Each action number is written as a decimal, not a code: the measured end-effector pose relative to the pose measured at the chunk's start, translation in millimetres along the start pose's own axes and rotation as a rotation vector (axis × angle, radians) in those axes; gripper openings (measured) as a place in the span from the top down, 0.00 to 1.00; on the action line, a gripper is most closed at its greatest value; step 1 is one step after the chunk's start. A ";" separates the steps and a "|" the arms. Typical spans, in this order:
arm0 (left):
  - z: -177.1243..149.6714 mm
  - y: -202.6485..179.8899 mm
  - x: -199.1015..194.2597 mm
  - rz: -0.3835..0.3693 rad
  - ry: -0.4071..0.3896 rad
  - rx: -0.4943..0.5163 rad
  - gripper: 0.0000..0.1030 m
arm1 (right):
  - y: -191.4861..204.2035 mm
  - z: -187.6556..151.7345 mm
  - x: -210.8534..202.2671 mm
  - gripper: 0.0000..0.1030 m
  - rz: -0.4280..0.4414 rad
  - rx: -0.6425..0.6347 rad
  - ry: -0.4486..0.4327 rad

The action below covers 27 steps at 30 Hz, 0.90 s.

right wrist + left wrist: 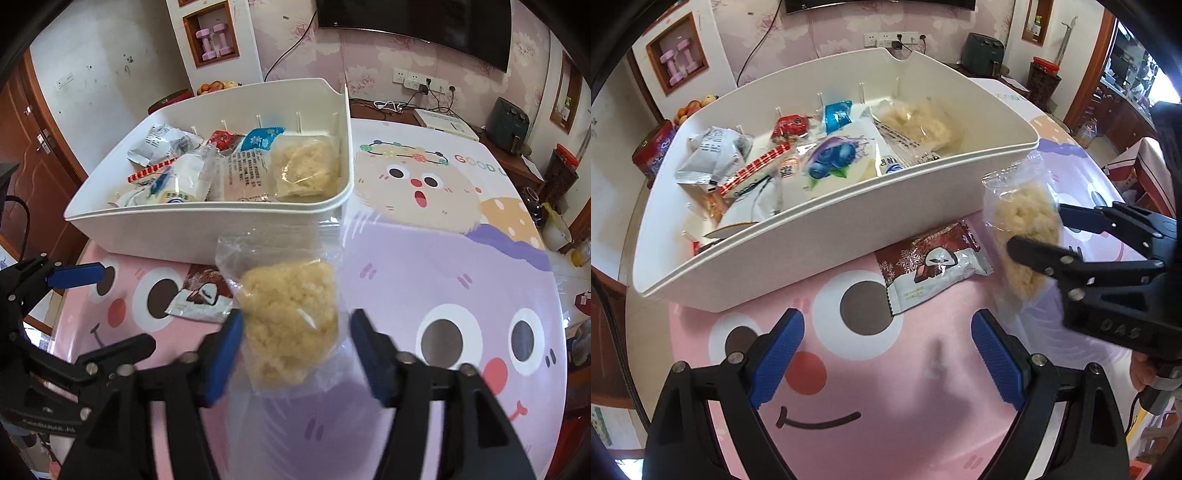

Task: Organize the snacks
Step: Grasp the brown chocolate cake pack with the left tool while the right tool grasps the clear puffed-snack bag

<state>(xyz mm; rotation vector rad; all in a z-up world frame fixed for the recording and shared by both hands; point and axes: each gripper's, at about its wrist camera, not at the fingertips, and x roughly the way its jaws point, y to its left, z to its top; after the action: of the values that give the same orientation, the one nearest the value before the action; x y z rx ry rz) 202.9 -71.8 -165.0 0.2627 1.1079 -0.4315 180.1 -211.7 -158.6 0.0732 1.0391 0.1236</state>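
A clear bag of pale yellow puffed snack (291, 317) stands tilted on the cartoon tablecloth, just right of the white bin's (184, 232) near corner. My right gripper (297, 350) straddles this bag with its blue pads apart; the right pad is clear of it, so the gripper is open. From the left wrist view, the right gripper (1036, 227) has one finger on each side of the bag (1015, 199). My left gripper (886, 354) is open over the pink face print, nothing between its pads. A brown-and-white chocolate snack pack (931, 266) lies ahead of it against the bin (812, 236).
The bin holds several packets, among them a second puffed-snack bag (923, 122) and a blueberry-print pack (831, 158). A red tin (653, 151) and fruit sit beyond the bin's left end. A red-lidded jar (1043, 81) and an air fryer (982, 51) stand at the back right.
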 end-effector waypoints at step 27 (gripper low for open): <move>45.6 -27.3 70.4 0.064 0.074 -0.274 0.11 | -45.5 -59.5 -16.7 0.48 -0.009 0.265 0.042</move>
<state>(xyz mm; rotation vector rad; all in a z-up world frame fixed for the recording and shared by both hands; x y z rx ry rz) 253.5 -129.1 -208.8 0.0727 1.2129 -0.2108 123.4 -259.0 -179.8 0.3073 1.0935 -0.0220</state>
